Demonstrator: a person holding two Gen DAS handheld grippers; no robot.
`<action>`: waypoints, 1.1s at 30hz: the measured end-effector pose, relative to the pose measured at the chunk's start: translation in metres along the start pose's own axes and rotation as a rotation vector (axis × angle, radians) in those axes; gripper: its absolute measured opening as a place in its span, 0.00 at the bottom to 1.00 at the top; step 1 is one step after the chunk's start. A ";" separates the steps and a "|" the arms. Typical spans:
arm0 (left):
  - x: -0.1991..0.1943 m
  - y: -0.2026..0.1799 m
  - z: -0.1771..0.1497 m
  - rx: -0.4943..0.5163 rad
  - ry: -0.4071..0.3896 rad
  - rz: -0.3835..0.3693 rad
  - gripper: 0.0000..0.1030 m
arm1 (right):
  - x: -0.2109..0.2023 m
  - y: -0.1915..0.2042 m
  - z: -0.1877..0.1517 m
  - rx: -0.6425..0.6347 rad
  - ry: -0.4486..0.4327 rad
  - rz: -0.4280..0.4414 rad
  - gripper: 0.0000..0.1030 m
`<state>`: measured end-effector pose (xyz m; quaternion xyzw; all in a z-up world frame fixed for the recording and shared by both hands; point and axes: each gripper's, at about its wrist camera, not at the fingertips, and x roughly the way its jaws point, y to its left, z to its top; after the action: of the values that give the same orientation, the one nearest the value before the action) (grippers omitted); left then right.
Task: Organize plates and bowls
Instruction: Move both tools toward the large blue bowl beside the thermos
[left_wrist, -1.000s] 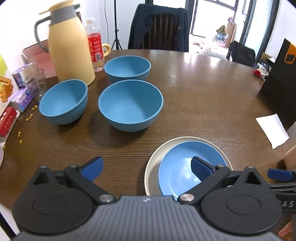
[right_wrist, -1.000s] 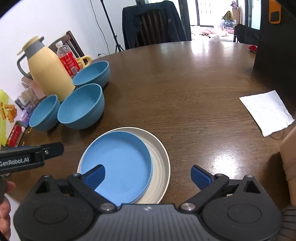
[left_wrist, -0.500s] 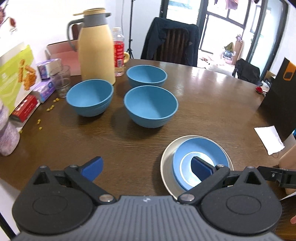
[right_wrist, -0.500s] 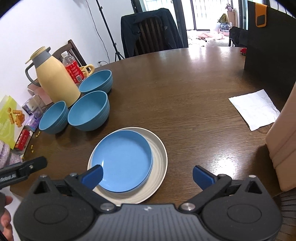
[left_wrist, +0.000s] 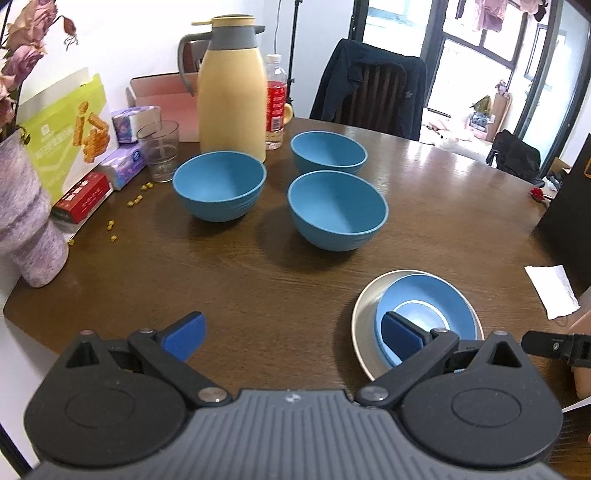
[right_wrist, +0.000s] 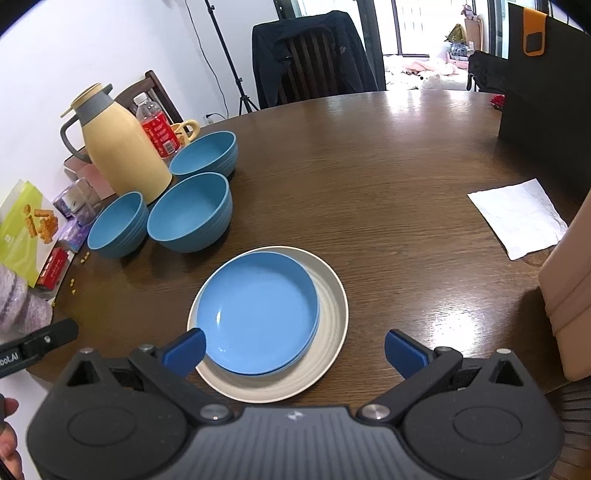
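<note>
Both grippers are hovering empty over the near edge of the round wooden table. Left gripper is sitting spread wide, gripping nothing. Right gripper is likewise spread wide, gripping nothing, its left fingertip overlapping the plate stack's near rim in view; contact can't be told.

Plates look done: blue plate is resting inside the cream plate, offset toward its left rim, near the table's front edge. Blue plate is holding nothing.

Judgement: the step in hand is shifting from plates to bowls. Three blue bowls are standing apart, unstacked, toward the table's left side: nearest bowl, left bowl, far bowl just in front of the bottle. All three are empty.

The next move is probably calling for one gripper to reach forward, pinch a bowl rim wall and nest it into a neighbour. The curved rim is giving little to grip, so slip is a risk.

Farther back at the left edge: yellow thermos jug, red-labelled bottle, clear cup. White napkin is lying near the right edge.
</note>
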<state>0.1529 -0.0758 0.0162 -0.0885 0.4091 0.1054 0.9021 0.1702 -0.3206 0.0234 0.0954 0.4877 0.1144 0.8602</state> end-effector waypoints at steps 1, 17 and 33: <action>0.000 0.002 0.000 -0.001 0.001 0.003 1.00 | 0.001 0.001 0.001 0.000 0.001 0.002 1.00; 0.021 0.020 0.057 -0.010 -0.028 0.023 1.00 | 0.030 0.026 0.047 -0.014 0.002 0.004 1.00; 0.079 0.022 0.147 0.039 -0.025 0.049 1.00 | 0.071 0.052 0.131 0.003 -0.016 0.007 1.00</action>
<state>0.3040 -0.0088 0.0506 -0.0596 0.4017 0.1205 0.9059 0.3130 -0.2569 0.0458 0.0992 0.4806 0.1161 0.8635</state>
